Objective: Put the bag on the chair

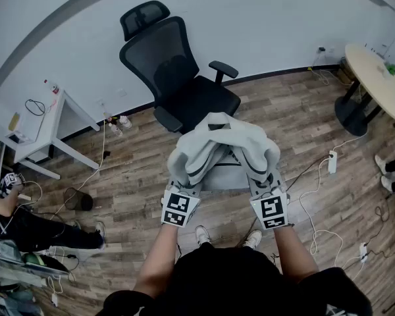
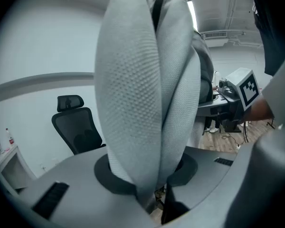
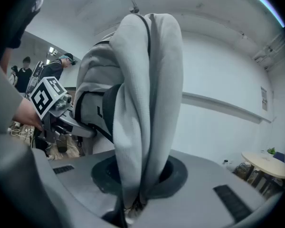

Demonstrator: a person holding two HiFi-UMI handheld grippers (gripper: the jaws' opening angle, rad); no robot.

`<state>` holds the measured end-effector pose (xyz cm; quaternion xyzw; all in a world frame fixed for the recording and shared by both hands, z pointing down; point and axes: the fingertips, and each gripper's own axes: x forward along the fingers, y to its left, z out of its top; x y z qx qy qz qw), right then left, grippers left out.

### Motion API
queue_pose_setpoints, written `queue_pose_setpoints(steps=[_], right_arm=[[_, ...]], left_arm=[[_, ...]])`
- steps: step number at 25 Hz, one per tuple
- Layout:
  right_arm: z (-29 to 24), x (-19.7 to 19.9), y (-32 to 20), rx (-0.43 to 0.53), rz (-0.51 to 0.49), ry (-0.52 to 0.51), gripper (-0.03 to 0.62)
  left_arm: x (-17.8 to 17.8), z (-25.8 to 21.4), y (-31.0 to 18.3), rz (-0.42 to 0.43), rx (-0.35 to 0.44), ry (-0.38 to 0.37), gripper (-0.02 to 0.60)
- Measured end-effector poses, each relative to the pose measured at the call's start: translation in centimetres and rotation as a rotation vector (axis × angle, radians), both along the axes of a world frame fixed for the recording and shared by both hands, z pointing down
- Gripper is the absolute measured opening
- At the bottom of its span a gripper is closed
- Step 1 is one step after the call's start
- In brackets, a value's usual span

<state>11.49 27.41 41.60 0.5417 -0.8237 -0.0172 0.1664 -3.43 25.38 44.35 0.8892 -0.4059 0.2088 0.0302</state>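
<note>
Everything here sits on a wood-plank floor [image 1: 131, 176]. A black mesh office chair [image 1: 178, 78] stands near the wall, seat bare. Left of it there's a white table [image 1: 49, 120] with a bottle [image 1: 51, 86] and a looped cord [image 1: 34, 106] on top. A round table [image 1: 378, 78] stands far right. A white power strip [image 1: 332, 161] and loose white cables [image 1: 316, 232] trail across the planks on the right, and two small bottles [image 1: 122, 124] stand by the baseboard.
</note>
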Motion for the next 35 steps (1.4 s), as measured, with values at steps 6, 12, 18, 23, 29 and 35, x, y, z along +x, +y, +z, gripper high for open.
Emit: queue_pose_setpoints(steps=[6,12,18,23,29,35], right_arm=[[-0.1,-2.1,-0.1,-0.004,0.012,-0.003,0.078],[0.2,-4.6,0.0,-0.006,0.054,-0.020,0.084],[0.4,-7.9,0.0,-0.015,0.084,-0.021,0.086],[1.0,-10.2,-0.9,-0.039,0.072,-0.019,0.086],[1.7,-10.8,-4.5,-0.036,0.049,-0.028,0.086],[2.0,-10.1,-10.4,-0.036,0.017,-0.049,0.084]], left_arm=[[-1.9,0.0,-0.2,0.017,0.003,0.005,0.126],[-4.4,0.3,-0.4,0.060,0.006,0.006,0.126],[-7.5,0.9,-0.6,0.106,-0.012,0.016,0.126],[-9.7,1.6,-1.5,0.094,-0.036,0.021,0.126],[-10.4,2.4,-4.6,0.076,-0.049,0.022,0.126],[-9.7,2.5,-10.3,0.060,-0.066,0.005,0.126]])
